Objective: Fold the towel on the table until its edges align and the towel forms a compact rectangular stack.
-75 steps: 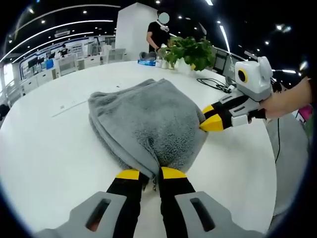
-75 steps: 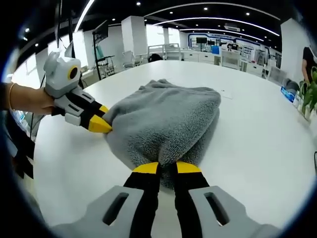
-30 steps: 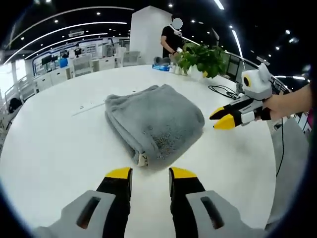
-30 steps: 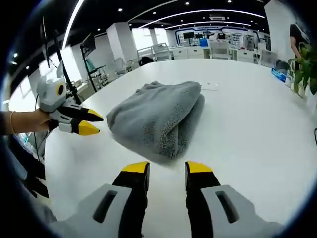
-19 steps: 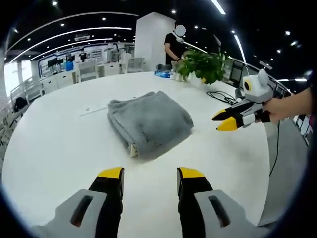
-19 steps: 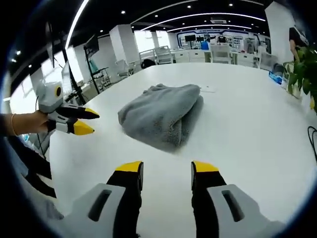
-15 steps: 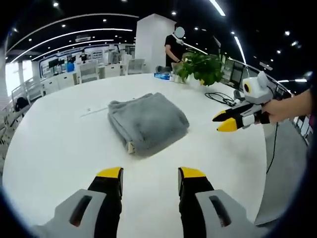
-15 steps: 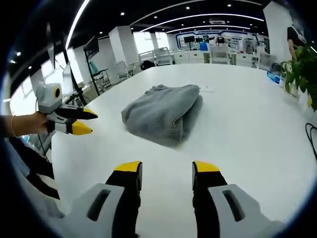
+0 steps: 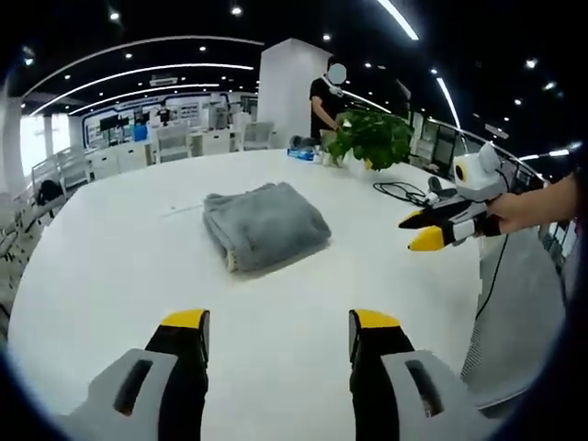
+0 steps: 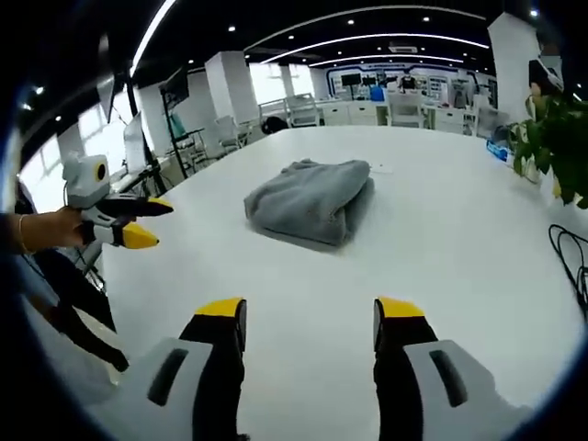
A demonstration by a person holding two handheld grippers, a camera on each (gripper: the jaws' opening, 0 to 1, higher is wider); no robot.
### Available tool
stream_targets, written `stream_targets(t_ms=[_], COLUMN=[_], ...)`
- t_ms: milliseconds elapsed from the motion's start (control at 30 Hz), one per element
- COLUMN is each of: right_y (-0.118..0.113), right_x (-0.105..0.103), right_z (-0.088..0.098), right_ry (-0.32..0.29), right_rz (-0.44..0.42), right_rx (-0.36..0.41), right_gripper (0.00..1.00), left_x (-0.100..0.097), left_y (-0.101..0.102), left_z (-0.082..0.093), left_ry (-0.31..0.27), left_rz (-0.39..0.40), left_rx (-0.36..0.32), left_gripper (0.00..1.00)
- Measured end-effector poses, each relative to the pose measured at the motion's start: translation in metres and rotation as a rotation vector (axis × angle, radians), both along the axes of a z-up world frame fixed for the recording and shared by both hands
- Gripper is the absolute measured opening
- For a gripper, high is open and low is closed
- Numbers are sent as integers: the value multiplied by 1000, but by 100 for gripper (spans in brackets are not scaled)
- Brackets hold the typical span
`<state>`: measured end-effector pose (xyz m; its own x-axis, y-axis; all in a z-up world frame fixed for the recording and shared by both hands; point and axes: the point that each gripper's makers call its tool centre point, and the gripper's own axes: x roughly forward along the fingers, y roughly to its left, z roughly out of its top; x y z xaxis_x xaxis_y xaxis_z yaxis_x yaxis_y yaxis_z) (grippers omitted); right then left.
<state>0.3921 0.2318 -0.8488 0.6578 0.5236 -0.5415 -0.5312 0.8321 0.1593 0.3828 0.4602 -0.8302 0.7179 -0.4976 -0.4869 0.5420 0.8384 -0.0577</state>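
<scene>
Both grippers, left [image 9: 277, 319] and right [image 10: 309, 308], hovered level with jaws released, well apart from the folded towel [image 9: 264, 224] at frame centre on the worktop [image 9: 110, 248].

Two handheld grippers of matching build are seen. In the left gripper view, the left gripper [image 9: 280, 322] is formed of grey moulded bodies with slotted openings, black jaws and yellow tips. The same grey, black and yellow scheme is carried by the right gripper [image 10: 310, 310] in the right gripper view. A thin bracelet [image 10: 18, 232] is worn on the wrist of the left hand [image 10: 48, 230]. The right hand [image 9: 522, 208] is seen bare.
</scene>
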Motion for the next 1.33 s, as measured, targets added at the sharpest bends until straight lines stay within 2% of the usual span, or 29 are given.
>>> stream_targets(t_ms=[133,167,300,600,833,1033,1133,1233,1333], right_y=[1,1,-3,-14,-22,-20,-14,-11,-11], right_x=[-13,-16,-28,-43,-44,-38,-37,-39,-40], right_z=[4,4,4,12,25,40,52,51,49], right_ry=[-23,-26,-27,-44,-80,-134,-167,-167,-162], right_rz=[17,18,18,-14,-43,-49,-50,-44,-40], right_rx=[-8,-9,-2,18,41,79,134,134,131], right_gripper=[61,62,63,65,68,79,82,86,86], left_x=[-5,-9,-19,-31,-28,-27,-31,-36,-38], left_y=[9,10,9,4,9,8,6,3,3], left_z=[3,5,6,17,30,45,46,44,42], left_ry=[-43,-52,-48,-71,-107,-151,-156,-147,-140], left_rz=[58,72,76,56,76,91,90,82,78], left_rx=[39,24,-4,12,13,-9,-12,-12,-8], left_gripper=[81,84,84,87,95,99,99,99,99])
